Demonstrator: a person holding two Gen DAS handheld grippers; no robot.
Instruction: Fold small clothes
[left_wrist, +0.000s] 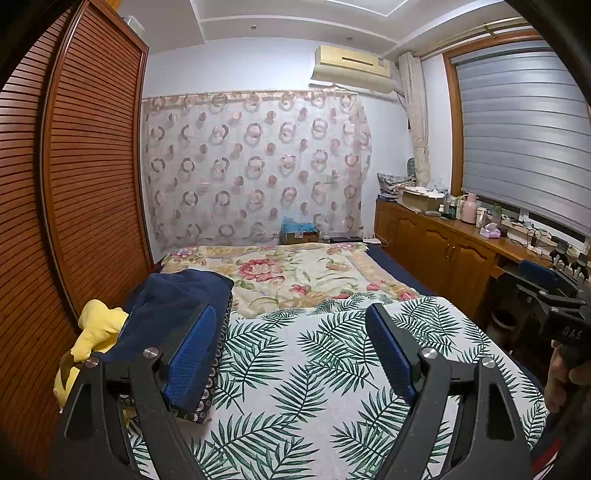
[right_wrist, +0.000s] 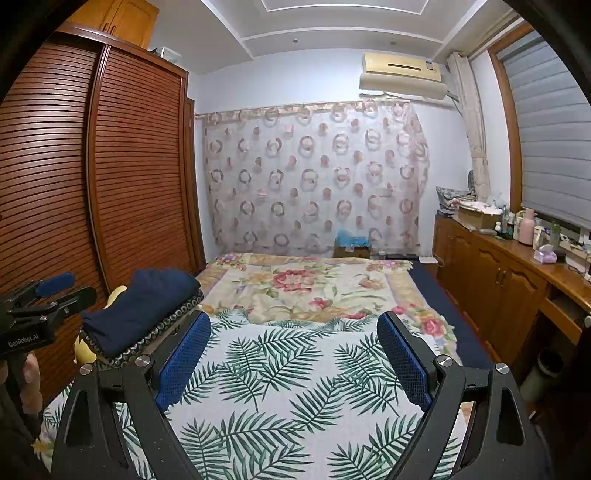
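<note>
Navy clothes stacked folded on a patterned pile at the bed's near left. Left gripper and right gripper both wide apart, empty, hovering over the leaf-print sheet. Seemingly between garments; next, probably fetching another piece to spread flat.

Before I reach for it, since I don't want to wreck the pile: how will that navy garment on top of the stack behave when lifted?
The navy garment looks soft and rumpled, so it will probably flop and unfold if pinched at one edge. It sits on a patterned folded piece near the bed's edge, so dragging may shift that too. It is likely light.
</note>
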